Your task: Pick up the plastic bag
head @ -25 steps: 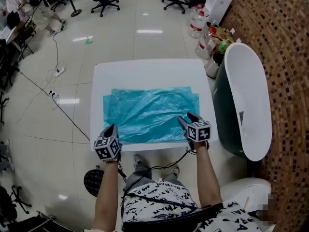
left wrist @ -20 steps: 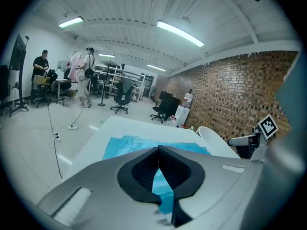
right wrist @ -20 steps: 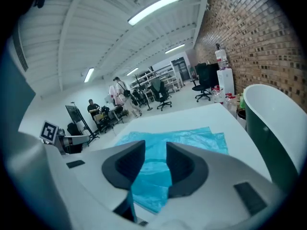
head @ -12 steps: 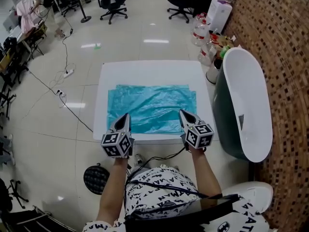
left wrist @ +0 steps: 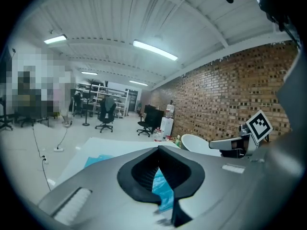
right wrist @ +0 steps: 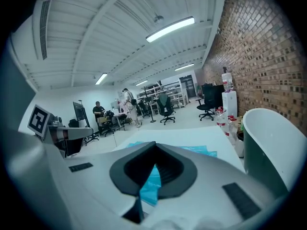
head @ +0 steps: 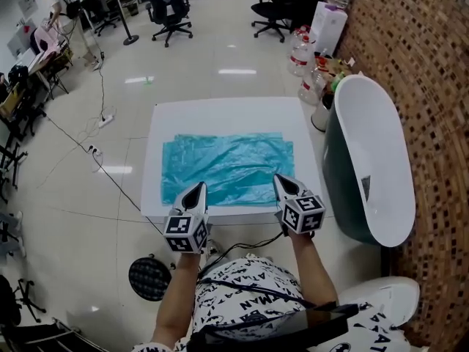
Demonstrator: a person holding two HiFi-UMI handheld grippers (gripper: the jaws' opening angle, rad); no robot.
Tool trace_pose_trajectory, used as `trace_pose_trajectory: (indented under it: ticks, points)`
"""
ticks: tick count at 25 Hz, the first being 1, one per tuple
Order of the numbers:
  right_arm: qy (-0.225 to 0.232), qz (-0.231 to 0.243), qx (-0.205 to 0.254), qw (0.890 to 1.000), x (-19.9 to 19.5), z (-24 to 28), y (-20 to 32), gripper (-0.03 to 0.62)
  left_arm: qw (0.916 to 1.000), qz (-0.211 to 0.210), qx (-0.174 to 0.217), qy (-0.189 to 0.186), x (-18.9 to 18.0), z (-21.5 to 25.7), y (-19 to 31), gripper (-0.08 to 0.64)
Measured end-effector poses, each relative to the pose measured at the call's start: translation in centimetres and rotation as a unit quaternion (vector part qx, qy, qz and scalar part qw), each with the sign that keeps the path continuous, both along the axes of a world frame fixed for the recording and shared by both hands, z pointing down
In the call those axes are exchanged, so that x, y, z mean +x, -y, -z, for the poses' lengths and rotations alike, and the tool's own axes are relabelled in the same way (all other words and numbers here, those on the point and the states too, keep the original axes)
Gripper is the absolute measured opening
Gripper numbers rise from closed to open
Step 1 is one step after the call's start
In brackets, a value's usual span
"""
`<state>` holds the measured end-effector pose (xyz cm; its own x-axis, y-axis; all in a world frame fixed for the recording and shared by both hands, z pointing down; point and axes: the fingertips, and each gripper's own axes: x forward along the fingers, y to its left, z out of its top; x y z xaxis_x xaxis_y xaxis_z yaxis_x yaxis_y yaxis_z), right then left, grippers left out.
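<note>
Moved: since a second ago the left gripper (head: 197,188) has come in from the table's near-left corner to the bag's near edge, and the right gripper (head: 279,179) has gone from gaping to clenched.
Plastic bag: the teal plastic bag (head: 227,163) lies spread flat and wrinkled across the middle of the white table (head: 220,112), its long side running left to right.
Left gripper: jaws are together at the bag's near edge, towards its left corner, with a strip of teal film pinched between them.
Right gripper: jaws are closed tight on the near edge towards the right corner, with teal film caught between the pads.
Person: stands at the table's near side with both forearms stretched forward, wearing a white printed shirt (head: 242,292).
Table: square, on a glossy tiled floor (head: 88,218).
To the right: a white bathtub (head: 374,152) with a dark outer shell stands just beside the table, against a brick wall (head: 432,57).
Further off: water bottles (head: 303,42) stand beyond the tub, office chairs (head: 170,6) stand at the far end, and a cable (head: 77,149) trails over the floor on the left.
</note>
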<state>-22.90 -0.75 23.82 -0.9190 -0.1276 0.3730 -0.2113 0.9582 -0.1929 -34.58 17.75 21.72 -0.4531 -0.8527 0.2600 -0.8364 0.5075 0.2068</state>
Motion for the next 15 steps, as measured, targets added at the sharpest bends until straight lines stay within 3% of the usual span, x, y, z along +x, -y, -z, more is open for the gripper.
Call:
trace_pose_trajectory:
  ticks: [10, 15]
  points:
    - [-0.012, -0.002, 0.018, 1.0, 1.5, 0.4, -0.6, 0.0, 0.9997, -0.001, -0.005, -0.023, -0.2, -0.9, 0.1, 0.002]
    - [-0.014, -0.002, 0.027, 1.0, 1.4, 0.6, -1.2, 0.0, 0.9997, -0.008, -0.02, -0.012, 0.1, -1.5, -0.1, 0.002]
